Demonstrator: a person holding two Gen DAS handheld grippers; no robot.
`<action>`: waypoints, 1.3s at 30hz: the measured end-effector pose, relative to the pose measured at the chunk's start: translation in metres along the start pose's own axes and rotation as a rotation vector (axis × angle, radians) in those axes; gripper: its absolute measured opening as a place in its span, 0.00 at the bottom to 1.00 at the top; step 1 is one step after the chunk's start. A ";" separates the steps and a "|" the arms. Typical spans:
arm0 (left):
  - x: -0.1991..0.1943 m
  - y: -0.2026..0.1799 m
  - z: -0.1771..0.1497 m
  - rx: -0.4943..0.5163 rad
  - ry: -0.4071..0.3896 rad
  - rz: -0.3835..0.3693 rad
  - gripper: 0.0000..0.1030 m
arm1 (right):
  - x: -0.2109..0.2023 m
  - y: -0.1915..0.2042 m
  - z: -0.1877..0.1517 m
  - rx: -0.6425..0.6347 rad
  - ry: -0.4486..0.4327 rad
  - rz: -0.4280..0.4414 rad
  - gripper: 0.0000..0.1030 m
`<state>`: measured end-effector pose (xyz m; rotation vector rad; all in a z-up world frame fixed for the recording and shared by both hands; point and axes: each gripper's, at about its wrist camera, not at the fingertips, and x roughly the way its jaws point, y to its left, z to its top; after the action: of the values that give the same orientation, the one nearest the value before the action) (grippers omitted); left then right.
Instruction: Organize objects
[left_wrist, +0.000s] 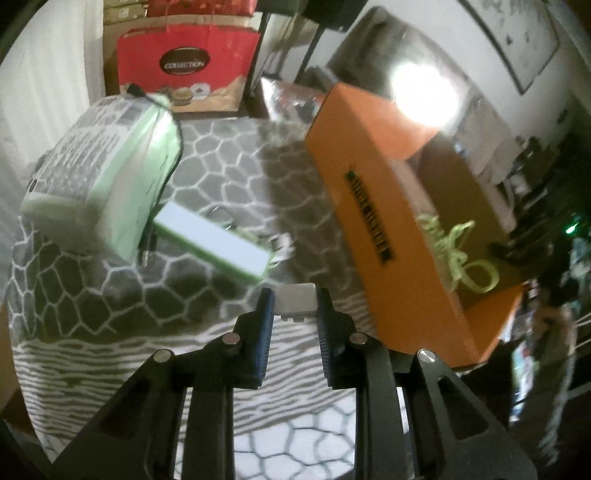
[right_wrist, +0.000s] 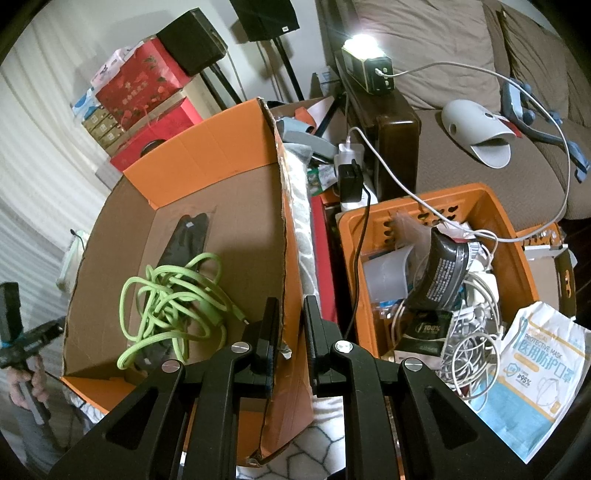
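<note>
My left gripper (left_wrist: 295, 301) is shut on a small grey flat block (left_wrist: 296, 300) and holds it above the grey patterned blanket (left_wrist: 221, 147). A white and green power bank (left_wrist: 212, 240) and a bigger green printed box (left_wrist: 99, 173) with a black cable lie on the blanket to the left. The open orange cardboard box (left_wrist: 373, 206) stands to the right. It holds a tangled green cable (right_wrist: 173, 295) and a dark flat packet (right_wrist: 186, 240). My right gripper (right_wrist: 288, 314) straddles the box's right wall (right_wrist: 284, 229), jaws nearly closed around it.
An orange plastic basket (right_wrist: 517, 258) full of white cables, chargers and packets stands right of the box. A mask packet (right_wrist: 543, 369) leans on it. A sofa with a lamp (right_wrist: 365, 48), red gift bags (left_wrist: 184, 66) and speakers are behind.
</note>
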<state>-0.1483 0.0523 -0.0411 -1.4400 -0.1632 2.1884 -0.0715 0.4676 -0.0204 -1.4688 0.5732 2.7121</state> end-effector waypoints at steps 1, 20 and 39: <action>-0.003 -0.001 0.002 -0.004 -0.003 -0.015 0.20 | 0.000 -0.001 -0.001 0.000 0.001 0.000 0.11; -0.014 -0.083 0.024 0.102 -0.021 -0.177 0.20 | 0.000 0.001 0.000 0.003 0.000 -0.002 0.11; 0.025 -0.128 0.011 0.189 0.064 -0.170 0.20 | -0.001 0.000 -0.001 0.005 0.001 -0.003 0.11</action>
<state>-0.1212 0.1767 -0.0094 -1.3380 -0.0527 1.9623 -0.0707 0.4672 -0.0202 -1.4692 0.5769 2.7063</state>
